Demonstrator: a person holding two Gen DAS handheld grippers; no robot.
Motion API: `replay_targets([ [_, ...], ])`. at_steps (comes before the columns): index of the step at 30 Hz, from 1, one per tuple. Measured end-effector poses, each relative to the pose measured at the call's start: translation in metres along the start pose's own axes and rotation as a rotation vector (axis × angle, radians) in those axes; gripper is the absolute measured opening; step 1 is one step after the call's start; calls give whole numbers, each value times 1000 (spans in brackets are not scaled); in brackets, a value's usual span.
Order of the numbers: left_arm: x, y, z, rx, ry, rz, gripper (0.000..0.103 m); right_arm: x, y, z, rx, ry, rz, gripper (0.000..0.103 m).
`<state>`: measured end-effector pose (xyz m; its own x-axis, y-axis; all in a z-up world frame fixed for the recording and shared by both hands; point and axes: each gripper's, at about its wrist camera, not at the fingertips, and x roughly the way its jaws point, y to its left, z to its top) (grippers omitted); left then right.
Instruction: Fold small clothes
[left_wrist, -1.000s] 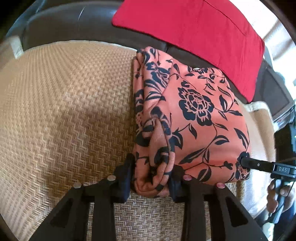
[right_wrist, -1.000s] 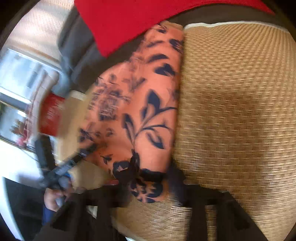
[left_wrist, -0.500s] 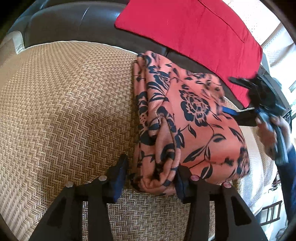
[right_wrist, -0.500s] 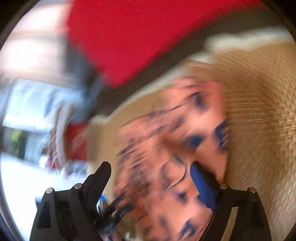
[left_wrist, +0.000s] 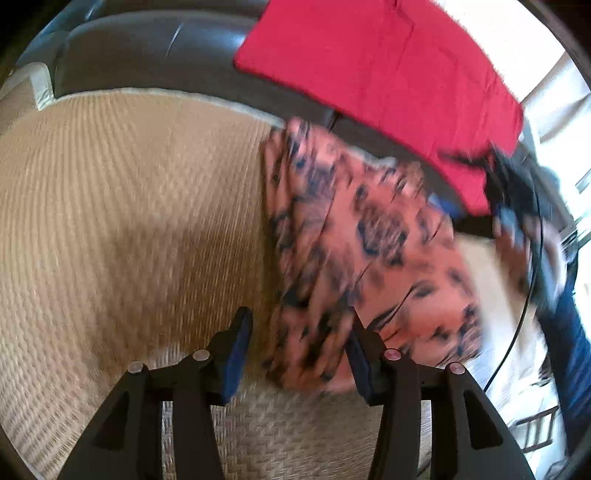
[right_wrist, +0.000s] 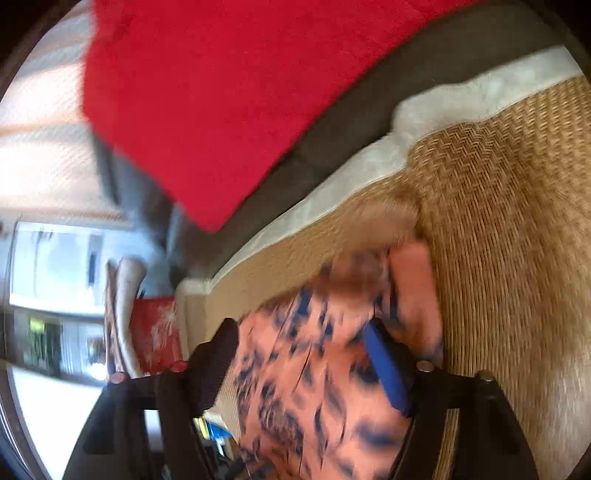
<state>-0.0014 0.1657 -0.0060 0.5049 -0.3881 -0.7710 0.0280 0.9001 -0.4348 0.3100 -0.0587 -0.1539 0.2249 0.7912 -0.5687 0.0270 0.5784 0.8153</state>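
A folded orange garment with a black flower print (left_wrist: 369, 254) lies on a woven tan mat (left_wrist: 129, 221). My left gripper (left_wrist: 299, 350) is open, its fingers standing apart around the garment's near corner. My right gripper (right_wrist: 303, 365) is open over the same garment (right_wrist: 325, 369), with the cloth showing between its spread fingers. In the left wrist view the right gripper (left_wrist: 517, 199) shows blurred at the garment's far right side. Both views are motion-blurred.
A red cushion (left_wrist: 388, 85) leans on the dark leather sofa back (left_wrist: 147, 51) behind the mat. The mat's pale border (right_wrist: 369, 177) runs along the sofa back. Room furniture shows at the left of the right wrist view.
Both grippers have opened and let go of the garment. The left one has drawn back a little. The right one swung away from the near right corner to the garment's far side.
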Motion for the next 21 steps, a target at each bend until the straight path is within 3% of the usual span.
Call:
replay_targets([
  [3, -1, -8, 37, 40, -43, -29, 50, -30, 11, -39, -108, -16, -17, 86],
  [7, 52, -8, 94, 70, 53, -25, 50, -21, 30, -93, -195, 44, 7, 86],
  [10, 101, 16, 132, -13, 155, 33, 50, -21, 33, -130, -240, 82, 9, 86],
  [12, 103, 33, 146, -137, 161, -24, 50, -18, 35, -147, -255, 77, -4, 85],
  [13, 100, 34, 148, -163, 168, -26, 50, -18, 34, -153, -252, 83, 2, 85],
  [15, 77, 25, 140, -112, 117, -44, 48, -23, 28, -160, -245, 84, 23, 85],
  [18, 40, 11, 105, -21, 71, -52, 51, -28, 20, -163, -224, 46, 35, 85],
  [21, 17, 7, 63, 1, 58, -72, 57, -44, 13, -151, -222, -8, -10, 86],
])
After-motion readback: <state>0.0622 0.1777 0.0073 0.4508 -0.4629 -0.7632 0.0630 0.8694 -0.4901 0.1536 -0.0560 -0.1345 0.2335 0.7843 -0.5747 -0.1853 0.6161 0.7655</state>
